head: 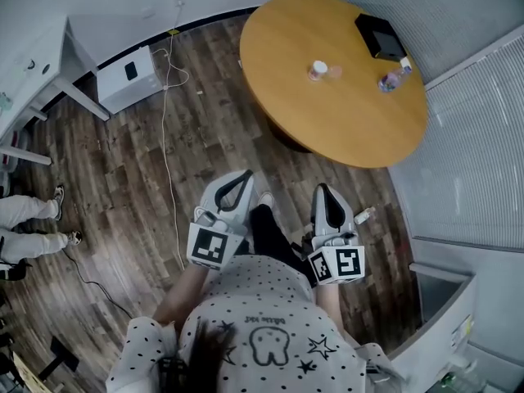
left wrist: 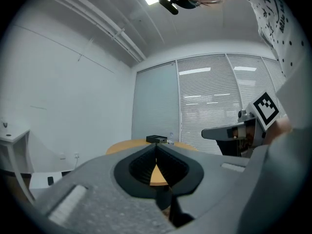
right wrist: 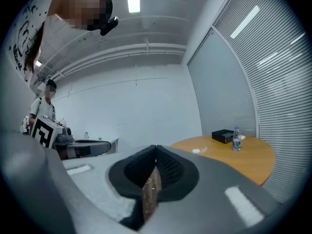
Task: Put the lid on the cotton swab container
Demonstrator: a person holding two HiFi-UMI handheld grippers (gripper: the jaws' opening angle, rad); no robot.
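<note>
Entry: left gripper (head: 244, 175) and right gripper (head: 322, 189) were both closed tight, empty; cotton swab container (head: 318, 70) stood on tabletop (head: 344, 125), well ahead. Risk: unopened jaws could topple it.

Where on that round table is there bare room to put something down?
The table is bare across its near half, from the small container to the edge nearest the person, and along its left side. Only the far right is crowded, around the black box and bottle.

I see a smooth light-wood tabletop (head: 344, 113) over a dark wood-plank floor (head: 139, 187). The left gripper (left wrist: 156, 147) and right gripper (right wrist: 155, 149) are matt grey, speckled plastic with black ribbed pads (left wrist: 140, 165). The bottle (head: 391, 80) looks like clear plastic.
</note>
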